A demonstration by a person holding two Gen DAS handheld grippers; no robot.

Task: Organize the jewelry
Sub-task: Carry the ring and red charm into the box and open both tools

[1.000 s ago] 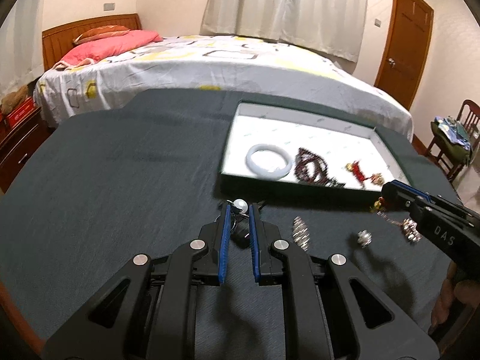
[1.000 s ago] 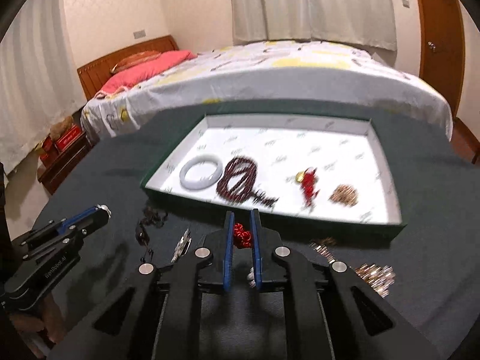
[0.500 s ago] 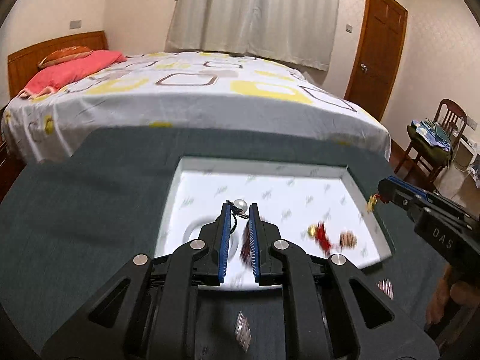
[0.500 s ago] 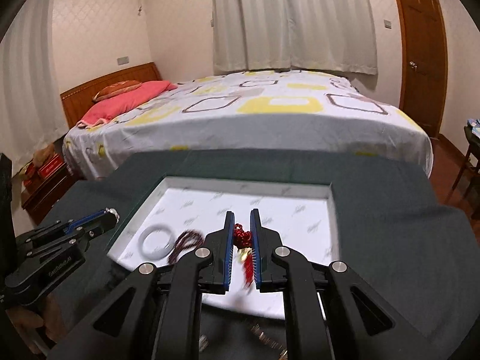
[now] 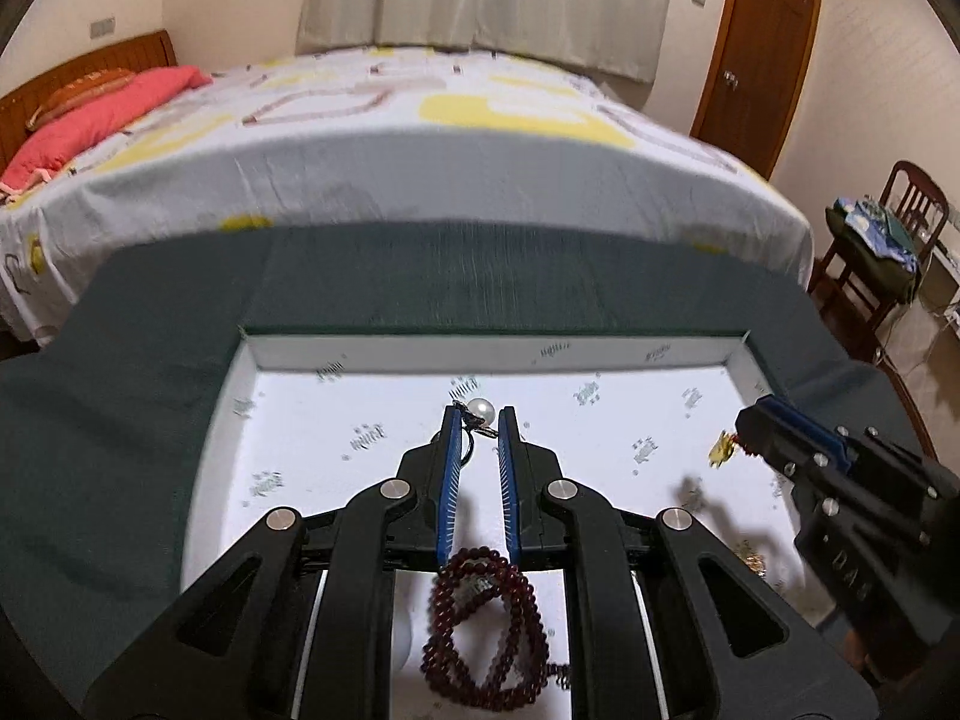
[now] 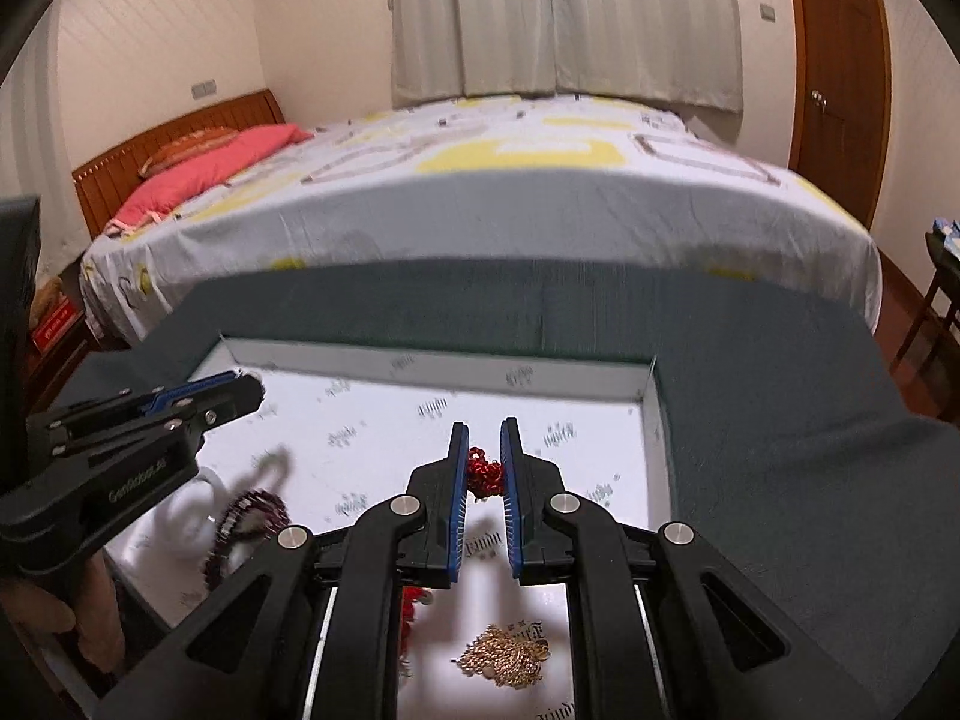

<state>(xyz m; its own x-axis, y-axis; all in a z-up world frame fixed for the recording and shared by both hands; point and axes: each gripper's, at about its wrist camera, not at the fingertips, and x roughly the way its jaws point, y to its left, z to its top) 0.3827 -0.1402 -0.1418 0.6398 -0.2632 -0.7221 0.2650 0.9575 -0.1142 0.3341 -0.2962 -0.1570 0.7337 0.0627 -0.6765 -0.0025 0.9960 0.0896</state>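
My left gripper (image 5: pixel 480 417) is shut on a pearl pendant (image 5: pixel 481 410) and holds it over the white tray (image 5: pixel 600 357). My right gripper (image 6: pixel 485 441) is shut on a red knot charm (image 6: pixel 483 475), also above the tray (image 6: pixel 420 367). A dark red bead bracelet (image 5: pixel 486 630) lies in the tray under the left gripper and shows in the right wrist view (image 6: pixel 243 525). A gold brooch (image 6: pixel 507 654) lies in the tray under the right gripper. A white bangle (image 6: pixel 186 510) lies partly hidden by the left gripper (image 6: pixel 255 387). The right gripper shows at the right of the left wrist view (image 5: pixel 744 426).
The tray rests on a dark green cloth-covered table (image 5: pixel 150 360). A bed (image 5: pixel 390 138) stands just beyond the table's far edge. A wooden chair (image 5: pixel 888 240) with clothes is at the right, and a brown door (image 5: pixel 756 48) is behind it.
Both grippers have risen from the table and moved forward over the tray, each carrying its piece. The loose items on the cloth have dropped out of view.
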